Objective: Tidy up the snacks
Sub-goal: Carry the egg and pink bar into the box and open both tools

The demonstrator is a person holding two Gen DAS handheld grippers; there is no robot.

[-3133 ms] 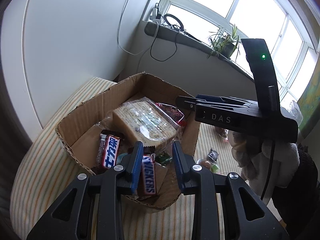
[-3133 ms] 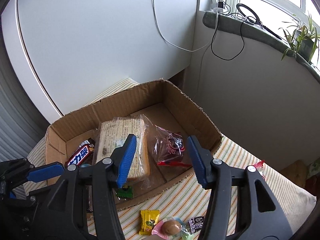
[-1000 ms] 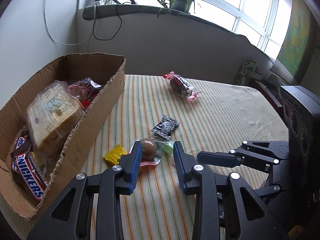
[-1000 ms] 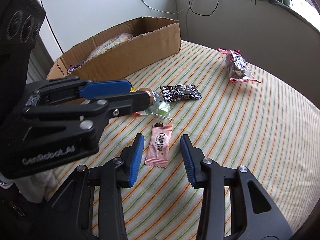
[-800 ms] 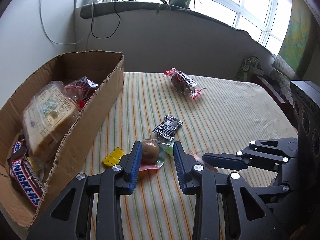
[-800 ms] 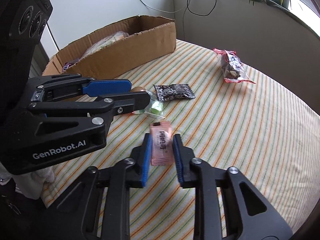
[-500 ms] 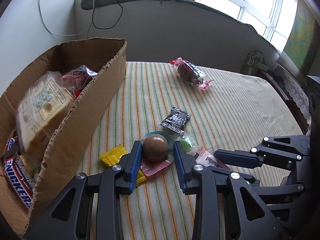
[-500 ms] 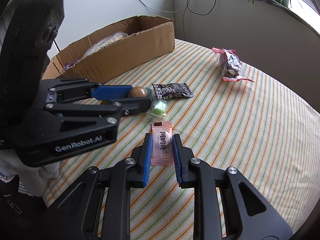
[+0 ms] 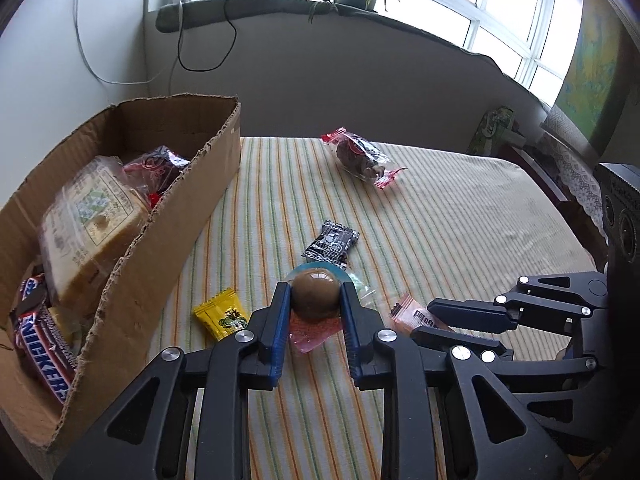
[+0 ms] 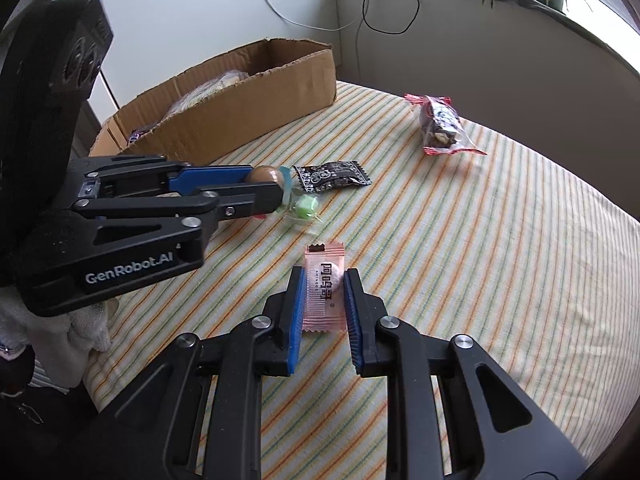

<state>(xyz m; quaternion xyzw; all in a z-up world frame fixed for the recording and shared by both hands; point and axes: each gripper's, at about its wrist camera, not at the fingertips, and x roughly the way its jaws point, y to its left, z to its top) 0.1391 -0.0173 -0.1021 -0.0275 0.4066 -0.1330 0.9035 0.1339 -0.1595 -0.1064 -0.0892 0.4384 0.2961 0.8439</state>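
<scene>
Two grippers are seen: the left gripper (image 9: pixel 314 300) is closing on one brown ball snack (image 9: pixel 314 294), and the right gripper (image 10: pixel 323 286) is clamped on one pink sachet (image 10: pixel 324 284). One yellow candy (image 9: pixel 220 314) is shown only in the left wrist view.

I get soft daylight from the windows (image 9: pixel 500 4), blown out white. Both feeds stay sharp. Fisheye bends edges; corners go dark.

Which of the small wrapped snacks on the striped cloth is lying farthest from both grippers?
The clear packet with red ends, holding dark pieces. It lies alone toward the far wall, well beyond the black sachet.
</scene>
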